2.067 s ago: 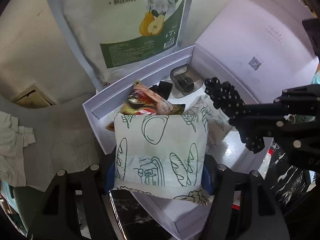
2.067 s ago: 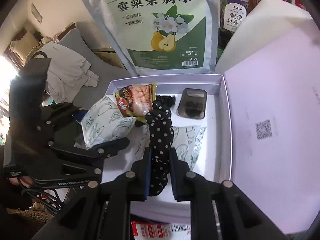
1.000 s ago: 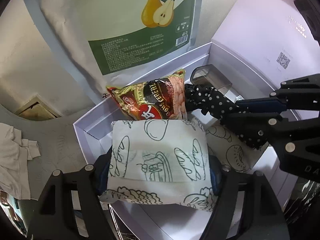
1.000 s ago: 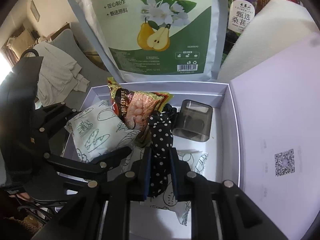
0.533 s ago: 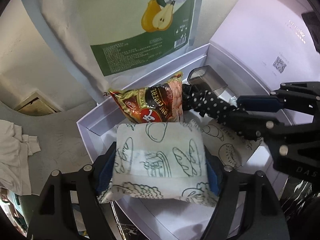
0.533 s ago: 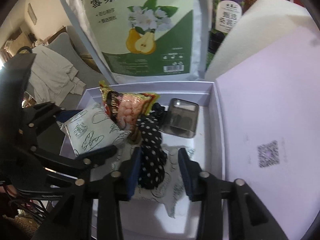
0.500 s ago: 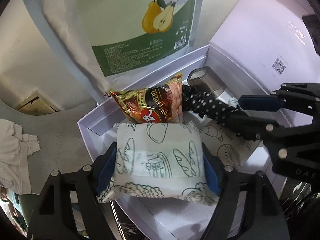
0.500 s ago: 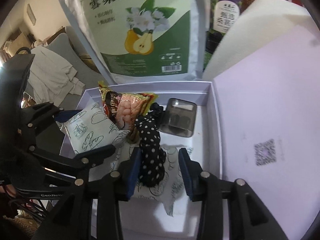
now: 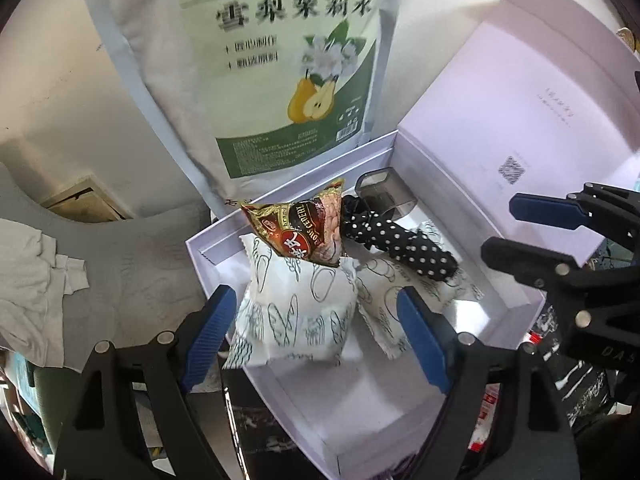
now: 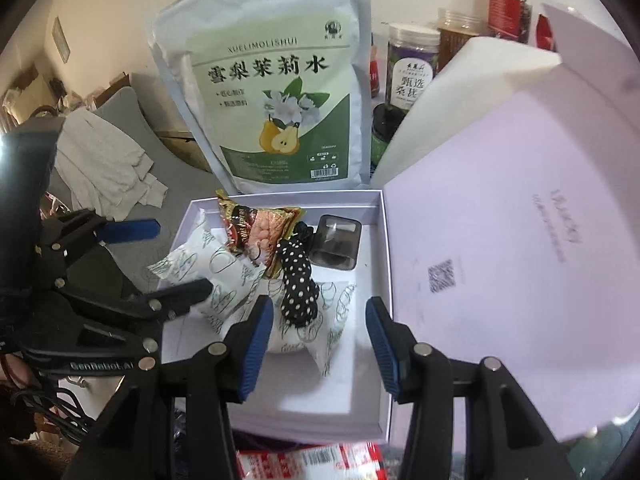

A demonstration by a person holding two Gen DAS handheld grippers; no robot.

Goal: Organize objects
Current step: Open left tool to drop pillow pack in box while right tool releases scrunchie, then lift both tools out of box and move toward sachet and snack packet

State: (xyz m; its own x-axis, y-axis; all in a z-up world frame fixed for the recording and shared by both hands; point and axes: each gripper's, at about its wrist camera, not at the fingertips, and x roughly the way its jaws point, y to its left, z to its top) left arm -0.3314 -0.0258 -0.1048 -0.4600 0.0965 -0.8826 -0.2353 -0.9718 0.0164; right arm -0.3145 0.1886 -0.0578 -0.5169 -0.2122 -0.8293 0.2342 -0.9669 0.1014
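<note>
The open lavender cardboard box (image 10: 376, 364) holds several things. At its left side lies the white pouch printed with bread drawings (image 9: 296, 308), and the red-brown foil snack packet (image 9: 304, 232) leans on the far end of this pouch. To the right of the packet, the black polka-dot fabric piece (image 10: 296, 284) lies on a second printed pouch (image 10: 332, 320). The smoky transparent plastic case (image 10: 336, 248) sits at the far wall. Behind the box stands the large pear-printed stand-up bag (image 10: 276, 104). The lid (image 10: 520, 240) stands at the right.
</note>
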